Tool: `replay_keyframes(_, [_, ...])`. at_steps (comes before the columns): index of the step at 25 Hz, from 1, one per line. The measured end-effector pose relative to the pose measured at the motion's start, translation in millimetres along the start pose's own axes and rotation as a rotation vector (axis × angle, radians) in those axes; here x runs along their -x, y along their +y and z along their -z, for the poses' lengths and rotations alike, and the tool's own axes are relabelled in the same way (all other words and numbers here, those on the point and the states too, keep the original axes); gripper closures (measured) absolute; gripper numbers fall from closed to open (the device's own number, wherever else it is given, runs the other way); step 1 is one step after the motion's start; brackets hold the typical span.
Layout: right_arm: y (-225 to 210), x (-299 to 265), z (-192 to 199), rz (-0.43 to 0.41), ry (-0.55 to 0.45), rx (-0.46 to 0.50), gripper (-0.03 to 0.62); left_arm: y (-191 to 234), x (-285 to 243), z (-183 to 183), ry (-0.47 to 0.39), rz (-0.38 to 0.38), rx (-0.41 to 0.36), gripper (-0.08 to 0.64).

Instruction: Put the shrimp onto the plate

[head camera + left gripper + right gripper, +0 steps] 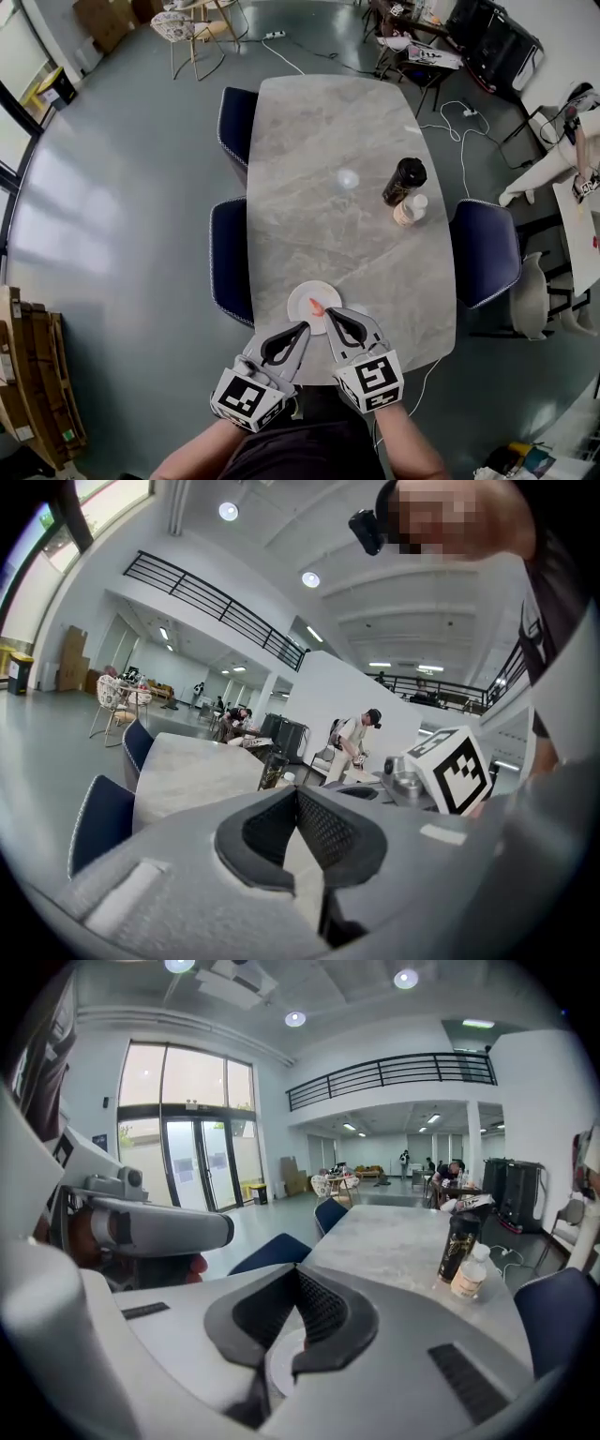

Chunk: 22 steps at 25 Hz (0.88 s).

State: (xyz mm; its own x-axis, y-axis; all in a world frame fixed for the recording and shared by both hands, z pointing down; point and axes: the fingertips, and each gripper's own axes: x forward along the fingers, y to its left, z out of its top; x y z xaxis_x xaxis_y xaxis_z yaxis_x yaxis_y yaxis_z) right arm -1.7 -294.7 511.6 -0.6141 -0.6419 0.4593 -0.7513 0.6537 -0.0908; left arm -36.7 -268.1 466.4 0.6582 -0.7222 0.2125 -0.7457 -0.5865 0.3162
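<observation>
An orange shrimp lies on the small white plate near the front edge of the grey marble table. Both grippers hover just in front of the plate, tips pointing at it. My left gripper is shut with nothing between its fingers, its tips at the plate's near rim. The right gripper is shut and empty too, its tips over the plate's right side, close to the shrimp. In the right gripper view a slice of the plate shows below the closed jaws. The left gripper view shows closed jaws and table only.
A dark bottle and a small white bottle stand at the table's right side. Blue chairs sit at the left and at the right. Cables lie on the floor beyond the table. People work at far tables.
</observation>
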Motion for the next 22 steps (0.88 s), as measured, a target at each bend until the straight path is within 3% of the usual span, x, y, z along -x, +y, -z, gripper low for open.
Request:
replay_keyframes(5, [15, 35, -41, -0.008, -0.124, -0.090, 0.589, -27, 20, -33, -0.038, 0.031, -0.005, 0.552])
replay_keyframes(22, [47, 120, -131, 0.042, -0.382, -0.102, 0.591, -81, 64, -97, -0.124, 0.113, -0.048, 0.552])
